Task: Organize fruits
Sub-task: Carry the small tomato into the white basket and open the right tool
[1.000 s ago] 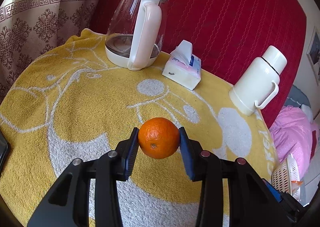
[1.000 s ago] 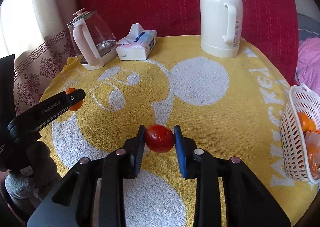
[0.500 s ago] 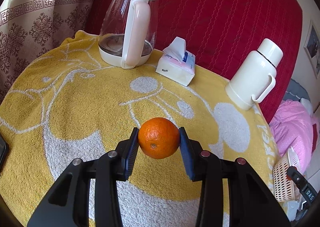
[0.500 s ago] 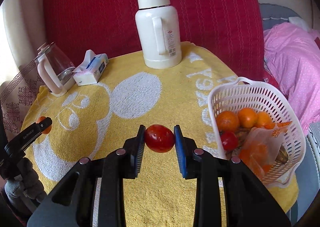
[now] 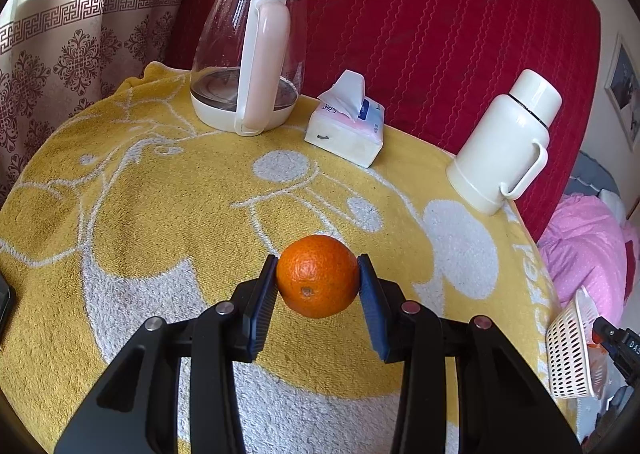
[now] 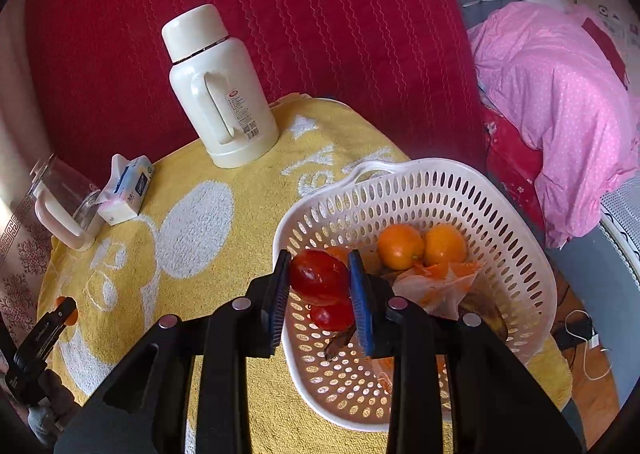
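The worktop (image 5: 132, 214) is round and fully covered by a yellow terry towel (image 6: 224, 294) bearing a white cartoon print and white lettering near its right edge. Along the rear edge, against a red quilted backing, a glass kettle (image 5: 250, 58) with a pale pink handle and lid stands upright at the left. Just beside it to the right lies a soft pack of tissues (image 5: 347, 126), one tissue protruding from the top. Further right, well apart from the pack, a cream thermos flask (image 5: 502, 142) stands upright, handle facing forward. At the right edge sits a white perforated plastic basket (image 6: 516, 246), resting on the towel.
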`<state>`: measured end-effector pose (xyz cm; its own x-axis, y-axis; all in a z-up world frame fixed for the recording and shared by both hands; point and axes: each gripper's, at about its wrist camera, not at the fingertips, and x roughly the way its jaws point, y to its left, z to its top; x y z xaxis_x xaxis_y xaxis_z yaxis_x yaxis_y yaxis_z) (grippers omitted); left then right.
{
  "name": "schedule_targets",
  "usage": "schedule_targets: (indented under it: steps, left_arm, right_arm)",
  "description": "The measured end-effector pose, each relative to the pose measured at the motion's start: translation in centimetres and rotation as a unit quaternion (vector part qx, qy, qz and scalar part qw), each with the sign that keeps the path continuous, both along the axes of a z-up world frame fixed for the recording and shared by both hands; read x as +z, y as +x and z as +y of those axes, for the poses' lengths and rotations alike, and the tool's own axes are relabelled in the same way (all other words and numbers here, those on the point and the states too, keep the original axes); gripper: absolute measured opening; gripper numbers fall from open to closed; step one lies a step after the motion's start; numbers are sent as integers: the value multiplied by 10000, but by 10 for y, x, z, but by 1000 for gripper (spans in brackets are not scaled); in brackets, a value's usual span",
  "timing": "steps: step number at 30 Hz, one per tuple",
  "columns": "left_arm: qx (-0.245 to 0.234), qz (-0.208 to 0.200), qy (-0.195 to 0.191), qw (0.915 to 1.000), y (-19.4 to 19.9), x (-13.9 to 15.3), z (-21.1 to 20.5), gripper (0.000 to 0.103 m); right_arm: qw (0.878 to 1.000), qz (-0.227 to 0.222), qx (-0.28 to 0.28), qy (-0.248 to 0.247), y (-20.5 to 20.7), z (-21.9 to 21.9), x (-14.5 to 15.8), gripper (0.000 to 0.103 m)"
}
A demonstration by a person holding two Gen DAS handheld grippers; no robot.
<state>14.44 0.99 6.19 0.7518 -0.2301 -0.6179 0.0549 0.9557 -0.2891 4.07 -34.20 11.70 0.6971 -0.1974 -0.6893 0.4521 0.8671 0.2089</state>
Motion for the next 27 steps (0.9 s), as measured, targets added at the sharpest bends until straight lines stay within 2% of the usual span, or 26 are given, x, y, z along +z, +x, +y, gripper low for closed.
schedule_targets:
  steps: [4,6,17,23,25,27]
  left_arm:
    - [-36,-4,24,10000,0,0,-2,40]
    - [-53,-3,30,10000,-1,0,-3,40]
    - [-141,-27,56,9999,-2,0,-8,40]
    - [-307,-97,144,9994,-8,1,-20,40]
    - [-404,-112,157,9990,-10,1,-25,40]
    - [-495,-130,182,9985,-13,1,-31,40]
  right_arm:
    - [9997,53,-130,202,1,-11,-7,31]
    - [9993,5,-181,321,-1,-15,-8,40]
    - [9995,-136,-68,259,-13,-4,1,41]
    - [9995,-306,-5,13,-32,6,11,41]
    - [9990,-427,-19,-130,-41,10,15,53]
    - [9983,-507,-16,-296,-48,14,19,56]
